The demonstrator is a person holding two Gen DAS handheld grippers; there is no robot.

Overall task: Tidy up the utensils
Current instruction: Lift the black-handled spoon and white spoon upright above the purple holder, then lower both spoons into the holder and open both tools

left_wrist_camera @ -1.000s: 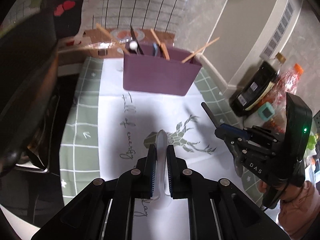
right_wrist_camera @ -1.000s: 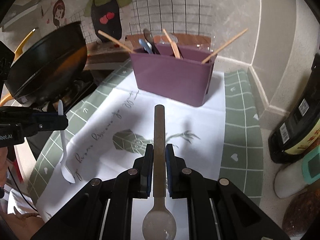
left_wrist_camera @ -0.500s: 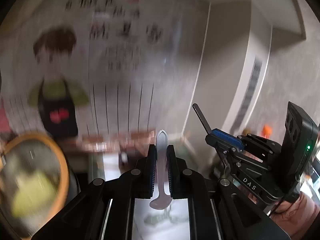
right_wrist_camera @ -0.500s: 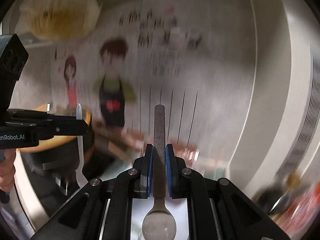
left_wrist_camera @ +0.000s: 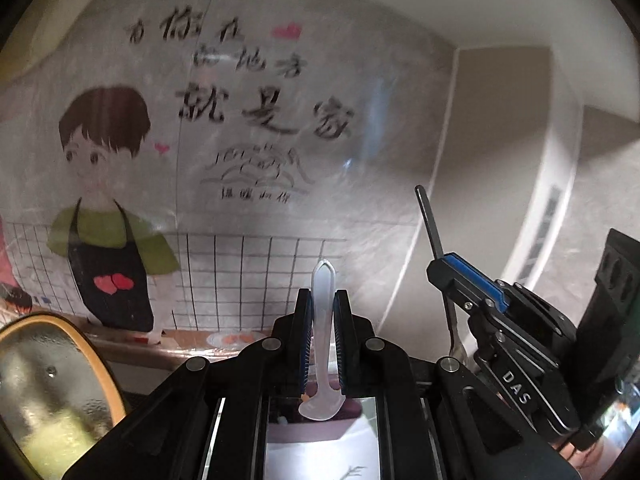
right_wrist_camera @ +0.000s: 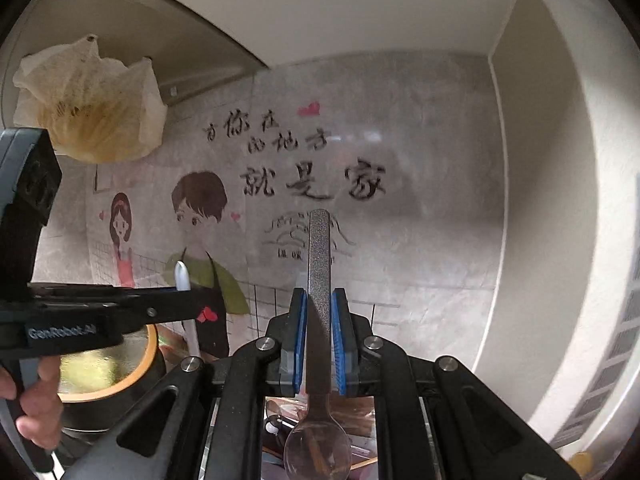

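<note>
The left gripper (left_wrist_camera: 323, 336) is clamped on a translucent white plastic spoon (left_wrist_camera: 322, 344), its 2 blue-lined pads pressed against the handle; the handle tip points toward 12 o'clock and the small bowl hangs at 6 o'clock, just behind the pads. The right gripper (right_wrist_camera: 319, 340) is clamped the same way on a metal spoon (right_wrist_camera: 318, 320) — a speckled flat handle rising to 12 o'clock, the round bowl hanging low at 6 o'clock under the fingers. In the left wrist view the right gripper sits at about 4 o'clock, its spoon handle a thin dark bar; in the right wrist view the left gripper reaches in from 9 o'clock, with a person's hand (right_wrist_camera: 34, 404) wrapped round its grip. Both cameras face a wall poster (left_wrist_camera: 208, 152) with a cartoon figure in an apron and brushed lettering; a yellow-rimmed pot lid (left_wrist_camera: 52, 392) lies at 8 o'clock in the left view — the table below is mostly hidden.
</note>
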